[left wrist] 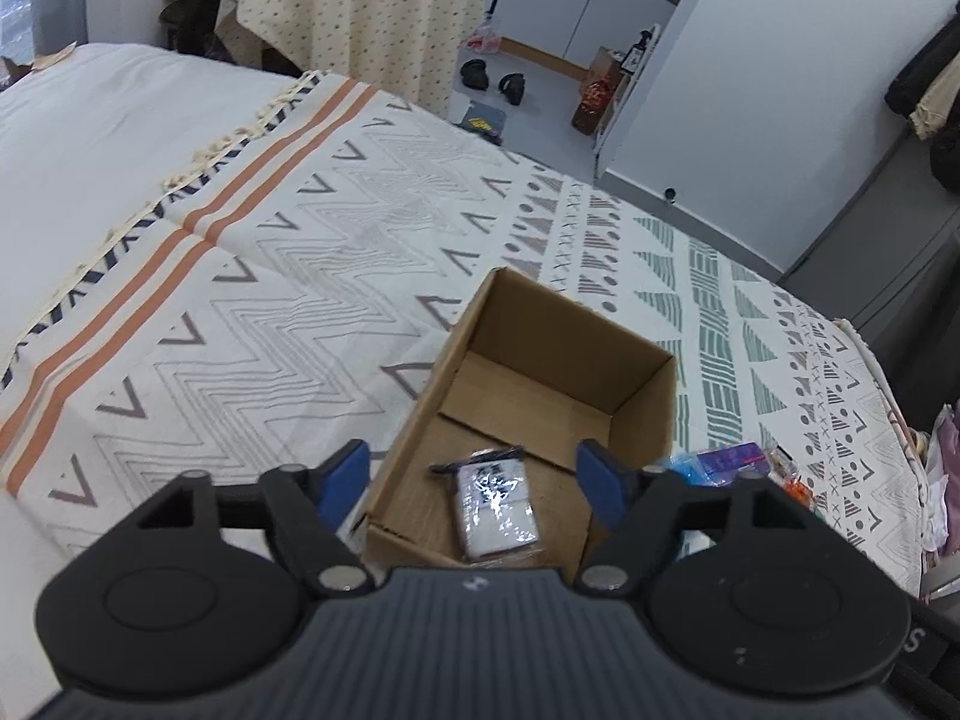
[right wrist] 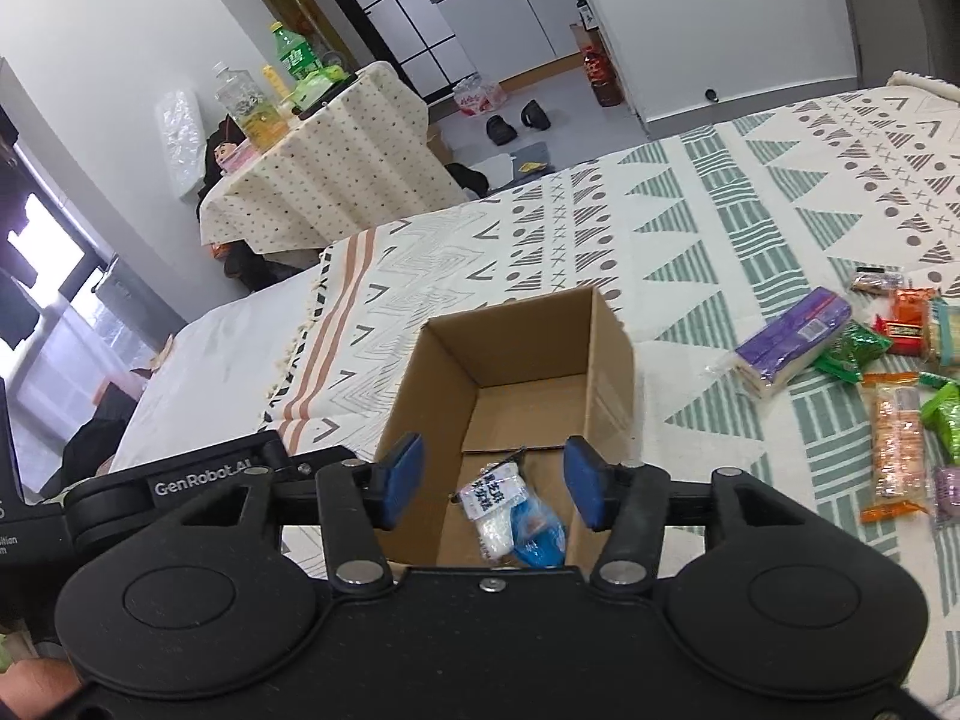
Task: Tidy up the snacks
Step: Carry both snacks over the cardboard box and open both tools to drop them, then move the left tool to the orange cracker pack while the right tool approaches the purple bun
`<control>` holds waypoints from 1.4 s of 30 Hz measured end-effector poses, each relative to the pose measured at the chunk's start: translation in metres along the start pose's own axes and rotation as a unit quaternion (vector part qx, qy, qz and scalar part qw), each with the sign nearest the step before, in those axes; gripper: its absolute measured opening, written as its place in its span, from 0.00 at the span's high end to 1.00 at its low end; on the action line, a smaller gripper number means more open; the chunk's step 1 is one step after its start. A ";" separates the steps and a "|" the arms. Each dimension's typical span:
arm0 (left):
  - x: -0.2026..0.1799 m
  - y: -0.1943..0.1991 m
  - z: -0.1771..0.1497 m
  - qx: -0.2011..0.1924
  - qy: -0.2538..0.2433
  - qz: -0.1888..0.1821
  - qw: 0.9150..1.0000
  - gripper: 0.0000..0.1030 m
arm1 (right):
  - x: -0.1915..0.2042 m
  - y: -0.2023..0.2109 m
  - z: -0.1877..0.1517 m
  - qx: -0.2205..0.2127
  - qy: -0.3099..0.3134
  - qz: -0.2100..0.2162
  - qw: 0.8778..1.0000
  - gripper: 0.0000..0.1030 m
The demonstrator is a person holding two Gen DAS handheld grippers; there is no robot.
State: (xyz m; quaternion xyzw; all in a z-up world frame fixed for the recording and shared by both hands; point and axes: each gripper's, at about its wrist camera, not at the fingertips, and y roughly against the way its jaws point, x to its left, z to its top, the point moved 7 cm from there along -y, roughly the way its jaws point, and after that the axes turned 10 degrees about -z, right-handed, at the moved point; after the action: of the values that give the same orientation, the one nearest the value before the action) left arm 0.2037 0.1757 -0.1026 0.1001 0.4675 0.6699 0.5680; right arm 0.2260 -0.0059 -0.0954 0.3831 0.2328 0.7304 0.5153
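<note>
Left wrist view looks down over the left gripper (left wrist: 474, 474), whose blue-padded jaws stand spread with nothing between the pads, poised above the near end of the open brown cardboard box (left wrist: 645, 414) that sits on the patterned cream bedspread (left wrist: 270, 300). Inside the box, at its near end, lies a small white snack packet in clear crinkly wrap with dark print (left wrist: 498, 507); the far half of the box floor is bare. Just past the box's right wall, a few more coloured wrappers (left wrist: 729, 459) show on the bedspread. Right wrist view shows the right gripper (right wrist: 492, 483) likewise spread and holding nothing, hovering over the same box's near end, where the white packet (right wrist: 489, 501) lies touching a small blue-wrapped snack (right wrist: 537, 534). Well to the right of the box, a loose pile of snacks waits on the bedspread: a purple-and-white wrapped bar pack (right wrist: 792, 339), green packets (right wrist: 855, 351), an orange-edged clear sleeve of crackers (right wrist: 894, 444), and red and orange packs (right wrist: 906, 318) farther off. Judging by the look, these are light, soft film packets, slippery and easily crushed; the cracker sleeve likely snaps if squeezed hard. Each is best taken across its narrow width near the middle, or by a sealed end seam, with gentle pressure.
</note>
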 end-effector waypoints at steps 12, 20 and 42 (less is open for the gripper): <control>-0.014 0.008 -0.012 -0.009 -0.004 0.008 1.000 0.00 | -0.061 0.031 -0.007 -0.028 -0.008 -0.064 0.998 0.15; -0.046 0.008 -0.029 -0.007 -0.031 -0.013 0.999 0.00 | -0.107 0.046 -0.010 -0.038 -0.020 -0.100 0.994 0.07; -0.136 -0.019 -0.079 0.033 -0.080 -0.051 0.995 0.01 | -0.216 0.058 -0.022 -0.027 -0.091 -0.134 0.986 0.17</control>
State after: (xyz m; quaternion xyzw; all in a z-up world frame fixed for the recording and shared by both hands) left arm 0.2096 0.0176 -0.1053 0.1482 0.4473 0.6138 0.6334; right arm 0.2133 -0.2272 -0.1350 0.3998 0.2141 0.6229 0.6375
